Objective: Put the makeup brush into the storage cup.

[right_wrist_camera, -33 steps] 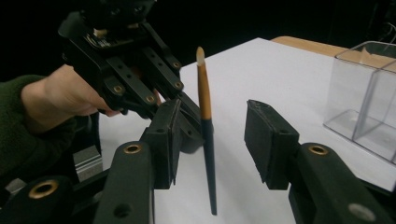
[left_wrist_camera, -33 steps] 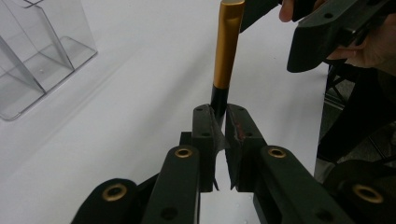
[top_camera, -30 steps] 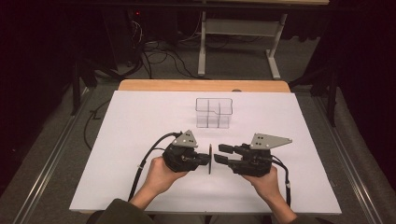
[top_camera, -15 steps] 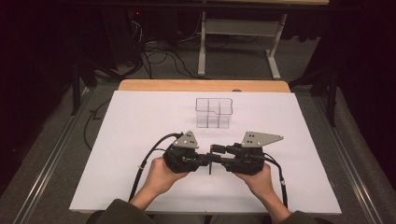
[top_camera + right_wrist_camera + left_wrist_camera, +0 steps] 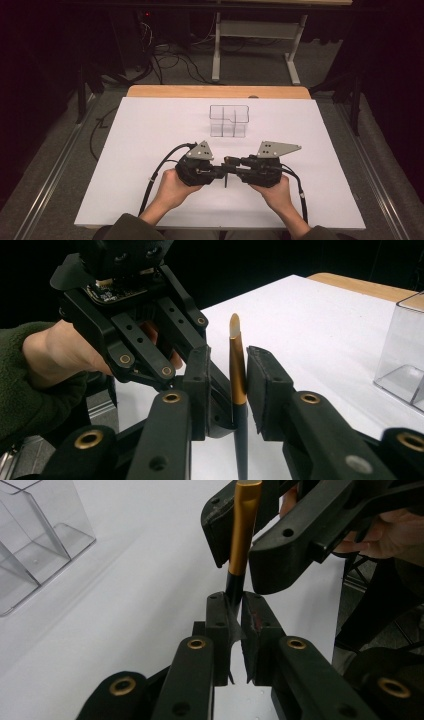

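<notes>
The white table [image 5: 150, 150] carries the whole work area, with a strip of bare wood showing along its far edge. Toward the far side of the table stands a clear organizer [image 5: 228, 120], a transparent box split into compartments; it is upright and well apart from both hands.

Near the front edge, the two hand-held tools meet nose to nose. The left hand [image 5: 172, 187] grips the left gripper [image 5: 220, 173], and the right hand [image 5: 270, 192] grips the right gripper [image 5: 229, 170]. Each tool bears a grey three-cornered plate on top and trails a black cable toward the person.

The left gripper is pinching the brush [image 5: 226, 176]: in the left gripper view its pads press together on the dark handle of the brush [image 5: 235, 587], and the gold ferrule rises beyond them between the jaws of the other tool.

In the right gripper view, the jaws of the right gripper [image 5: 227, 390] flank the gold ferrule of the brush [image 5: 237, 375]. These jaws have just been closing with the brush between them. A narrow gap remains on each side of the ferrule, so the pads do not press on it. The pale brush tip projects past the pads.

The brush is held above the table surface between the two tools, nearer to the person than the organizer.
</notes>
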The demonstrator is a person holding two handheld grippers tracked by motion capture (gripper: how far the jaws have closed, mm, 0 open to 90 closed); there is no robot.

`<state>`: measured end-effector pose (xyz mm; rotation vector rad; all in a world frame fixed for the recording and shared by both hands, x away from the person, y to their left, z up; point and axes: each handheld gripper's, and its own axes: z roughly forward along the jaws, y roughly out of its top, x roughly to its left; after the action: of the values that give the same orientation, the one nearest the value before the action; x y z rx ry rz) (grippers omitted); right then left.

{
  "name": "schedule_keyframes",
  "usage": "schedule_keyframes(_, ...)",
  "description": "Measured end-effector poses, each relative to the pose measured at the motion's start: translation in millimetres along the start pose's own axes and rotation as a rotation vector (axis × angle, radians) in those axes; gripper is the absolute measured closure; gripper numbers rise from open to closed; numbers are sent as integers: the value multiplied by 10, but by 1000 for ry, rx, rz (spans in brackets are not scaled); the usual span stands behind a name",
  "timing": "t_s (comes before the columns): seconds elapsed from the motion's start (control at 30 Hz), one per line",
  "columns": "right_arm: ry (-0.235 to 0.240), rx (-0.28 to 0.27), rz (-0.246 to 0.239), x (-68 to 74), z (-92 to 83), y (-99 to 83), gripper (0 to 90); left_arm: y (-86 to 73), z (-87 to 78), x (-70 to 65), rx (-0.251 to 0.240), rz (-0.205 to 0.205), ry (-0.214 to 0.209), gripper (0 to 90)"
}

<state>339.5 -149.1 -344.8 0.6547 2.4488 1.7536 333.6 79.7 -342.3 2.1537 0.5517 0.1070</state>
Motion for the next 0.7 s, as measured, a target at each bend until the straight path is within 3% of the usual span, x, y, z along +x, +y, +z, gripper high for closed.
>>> schedule_keyframes(0.3, -22, -13, -7, -2, -20, -8, 859, 6, -8, -12, -8, -3, -17, 827)
schedule_keyframes(0.7, -36, -14, -26, -6, -47, -8, 864, 3, -8, -6, -17, -3, -23, 818)
